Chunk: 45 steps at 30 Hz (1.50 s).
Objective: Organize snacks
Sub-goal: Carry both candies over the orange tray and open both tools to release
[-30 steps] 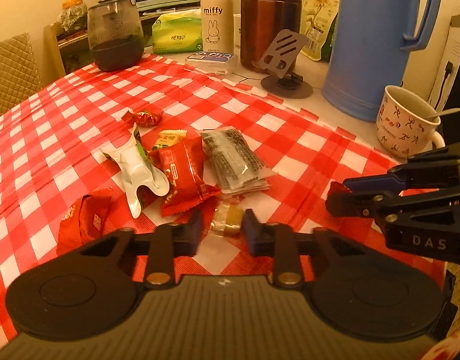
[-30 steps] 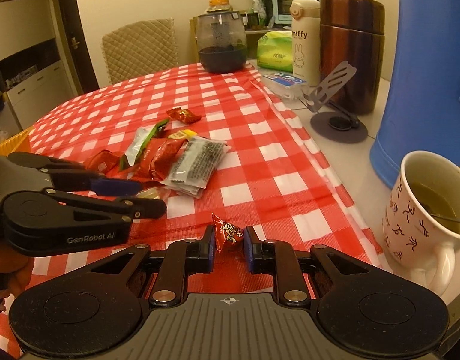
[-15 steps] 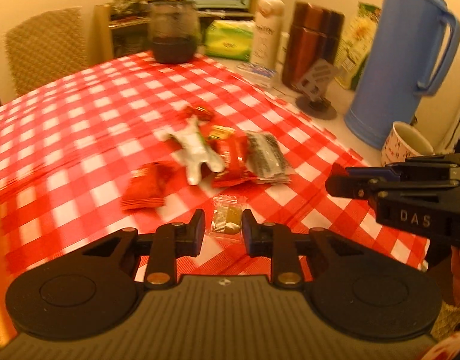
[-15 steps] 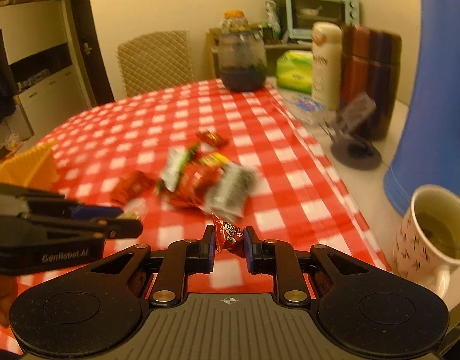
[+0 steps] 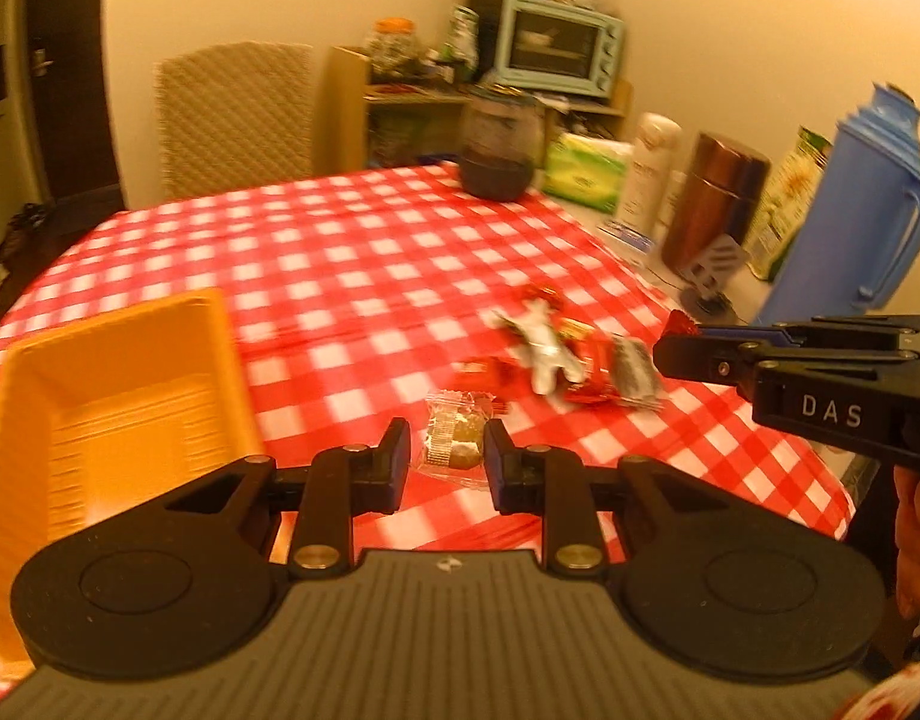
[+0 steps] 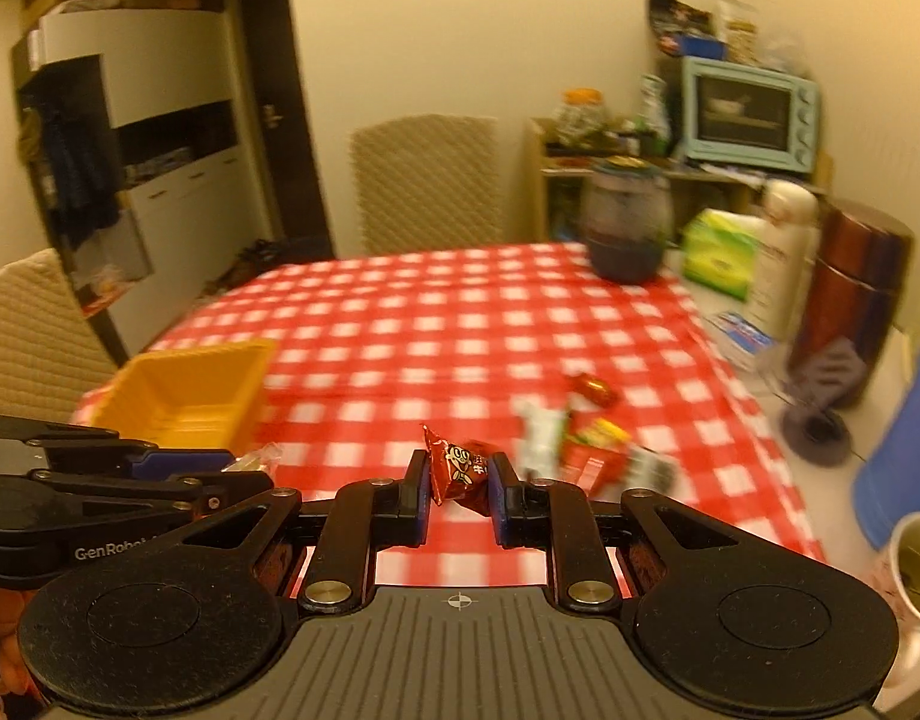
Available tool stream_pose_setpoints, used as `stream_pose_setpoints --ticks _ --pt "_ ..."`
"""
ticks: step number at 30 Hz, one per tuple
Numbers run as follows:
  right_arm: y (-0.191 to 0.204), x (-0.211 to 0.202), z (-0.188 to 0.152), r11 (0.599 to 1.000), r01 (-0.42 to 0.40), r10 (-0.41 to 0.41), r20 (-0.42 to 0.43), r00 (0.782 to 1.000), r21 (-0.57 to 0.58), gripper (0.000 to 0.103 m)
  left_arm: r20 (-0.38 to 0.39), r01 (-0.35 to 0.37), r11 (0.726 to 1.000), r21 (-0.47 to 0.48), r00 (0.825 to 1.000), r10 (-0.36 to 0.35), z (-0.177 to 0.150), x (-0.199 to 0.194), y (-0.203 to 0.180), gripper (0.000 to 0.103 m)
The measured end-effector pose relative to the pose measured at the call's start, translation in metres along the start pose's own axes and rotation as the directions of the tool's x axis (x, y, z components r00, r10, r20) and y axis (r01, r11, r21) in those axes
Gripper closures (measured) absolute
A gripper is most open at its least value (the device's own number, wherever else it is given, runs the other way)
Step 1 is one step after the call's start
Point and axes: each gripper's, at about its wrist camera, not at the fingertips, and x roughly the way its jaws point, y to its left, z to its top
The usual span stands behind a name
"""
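Observation:
My left gripper [image 5: 448, 450] is shut on a clear-wrapped yellowish candy [image 5: 455, 441], held above the red checked tablecloth. My right gripper [image 6: 459, 480] is shut on a small red snack packet [image 6: 459, 471], also lifted. A yellow plastic bin [image 5: 118, 414] stands at the left; it also shows in the right wrist view [image 6: 190, 396]. A pile of snack packets [image 5: 571, 354] lies on the cloth to the right, seen too in the right wrist view [image 6: 586, 438]. The right gripper [image 5: 664, 351] appears at the right of the left wrist view, the left gripper [image 6: 250, 477] at the left of the right wrist view.
A blue thermos jug [image 5: 850, 210], a brown flask [image 5: 712, 204], a white bottle [image 5: 649, 174], a dark glass jar [image 5: 499, 150] and a green tissue pack [image 5: 586, 171] line the table's far and right side. A cup of tea [image 6: 910, 564] stands at the right edge.
Both grippers have risen and swung left with their snacks. The yellow bin has come into view at the left and the snack pile has slid to the right.

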Motion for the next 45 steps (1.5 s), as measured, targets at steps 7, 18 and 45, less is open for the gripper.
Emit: stream_pose_setpoints --ticks 7,18,45 --pt "0.063 0.009 0.009 0.994 -0.088 0.088 -0.004 0.996 -0.064 0.083 0.024 -0.097 0.994 -0.050 0.995 0.098 -0.006 -0.043 0.046 0.079" --pt "0.138 0.038 0.014 0.973 -0.184 0.180 -0.042 0.983 -0.138 0.083 0.032 -0.180 0.976 -0.126 0.982 0.185 -0.020 -0.082 0.112 0.079" --pt "0.168 0.152 0.005 0.952 -0.279 0.262 -0.136 0.955 -0.124 0.083 -0.040 -0.210 0.965 -0.160 0.978 0.206 -0.035 -0.036 0.183 0.079"
